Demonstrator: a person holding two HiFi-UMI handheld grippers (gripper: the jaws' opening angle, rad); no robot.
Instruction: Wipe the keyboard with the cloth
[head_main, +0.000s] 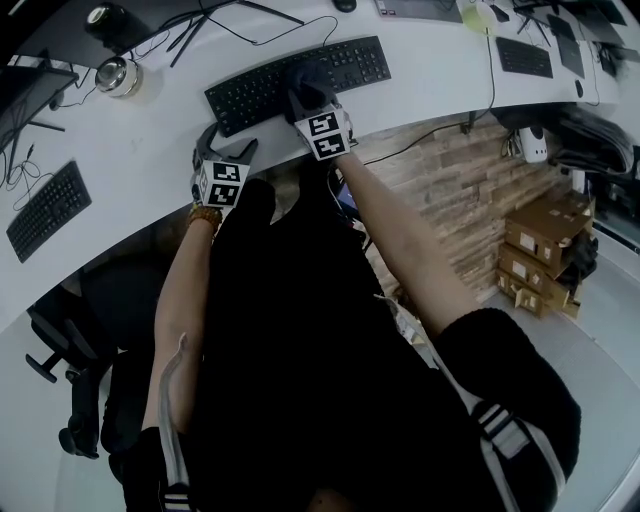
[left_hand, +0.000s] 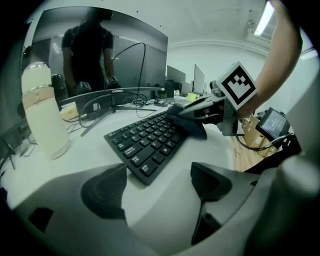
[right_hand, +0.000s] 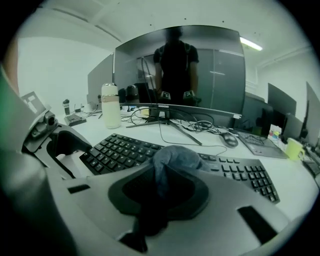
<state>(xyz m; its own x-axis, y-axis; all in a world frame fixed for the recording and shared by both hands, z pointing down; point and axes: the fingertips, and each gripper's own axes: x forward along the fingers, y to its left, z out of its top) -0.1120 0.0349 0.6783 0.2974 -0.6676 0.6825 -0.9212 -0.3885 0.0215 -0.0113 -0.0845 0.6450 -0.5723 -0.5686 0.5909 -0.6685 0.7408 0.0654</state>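
Left tool (left_hand: 157, 186): jaws wide, nothing between them, just off the near-left corner of the black full-size keyboard (head_main: 300, 78). Keyboard lies flat on the white surface (head_main: 430, 70), long axis along the front edge, left end nearer the person. Right tool (right_hand: 159, 192) is clamped on a crumpled grey-blue cloth (right_hand: 172, 157) over the keyboard's middle keys. Cloth hides those keys and the pad faces. From the head view it's dark-on-dark.
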